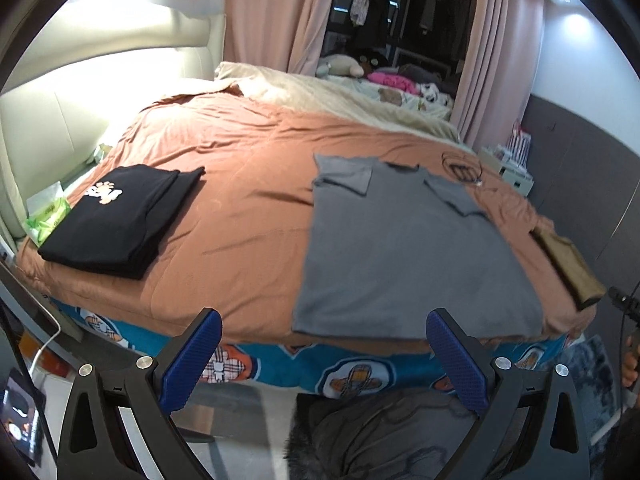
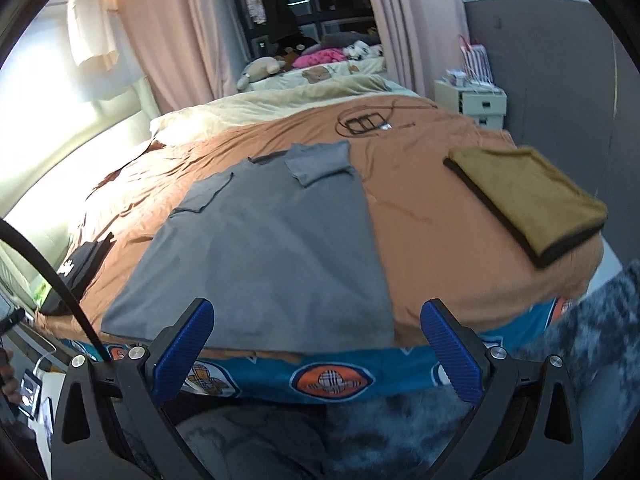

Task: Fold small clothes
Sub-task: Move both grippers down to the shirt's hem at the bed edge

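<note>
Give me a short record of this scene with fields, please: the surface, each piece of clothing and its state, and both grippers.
surface: bed with orange cover
grey t-shirt: lying flat near the bed's front edge, both sleeves folded inward
black garment: already folded, on the left side
brown folded cloth: on the right side
left gripper: open, empty, in front of the bed edge
right gripper: open, empty, in front of the shirt hem

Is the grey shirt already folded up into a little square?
No, the grey T-shirt lies spread flat on the orange bedspread, with only its two sleeves turned in.
</note>
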`<state>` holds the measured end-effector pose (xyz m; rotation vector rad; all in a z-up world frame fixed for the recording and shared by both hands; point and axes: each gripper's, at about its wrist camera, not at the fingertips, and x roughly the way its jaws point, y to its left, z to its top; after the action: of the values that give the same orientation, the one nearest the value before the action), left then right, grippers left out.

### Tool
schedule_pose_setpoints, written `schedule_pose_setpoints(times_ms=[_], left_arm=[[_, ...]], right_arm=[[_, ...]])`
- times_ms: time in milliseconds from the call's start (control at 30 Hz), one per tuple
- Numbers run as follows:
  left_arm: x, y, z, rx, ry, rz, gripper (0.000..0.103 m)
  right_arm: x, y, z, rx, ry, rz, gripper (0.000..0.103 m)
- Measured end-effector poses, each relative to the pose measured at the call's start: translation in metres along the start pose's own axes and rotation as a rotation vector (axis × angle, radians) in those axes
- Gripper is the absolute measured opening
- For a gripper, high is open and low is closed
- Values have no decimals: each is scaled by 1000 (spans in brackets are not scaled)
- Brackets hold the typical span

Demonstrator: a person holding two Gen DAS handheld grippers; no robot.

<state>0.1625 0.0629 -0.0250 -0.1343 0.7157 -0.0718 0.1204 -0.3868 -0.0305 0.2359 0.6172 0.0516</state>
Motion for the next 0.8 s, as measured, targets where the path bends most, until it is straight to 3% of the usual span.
schedule_pose_setpoints(times_ms=[200,333,467,667,800], left_arm=[[20,2,-13,-38,53,-12,103],[37,0,-20,-8,93,31,103],[54,6,-30,-26,122,-4,103],[80,34,-37,-144,116,-79,99],[106,40,-35,-177,142,-106,86]], right_arm=[[10,-13,-20,55,23,9,103],[21,-23,-32,95,49,13,103],[35,-36,-40,134,71,27,102],[54,-60,-49,220,110,66,84],[71,-77,-47,283,109,100,78]])
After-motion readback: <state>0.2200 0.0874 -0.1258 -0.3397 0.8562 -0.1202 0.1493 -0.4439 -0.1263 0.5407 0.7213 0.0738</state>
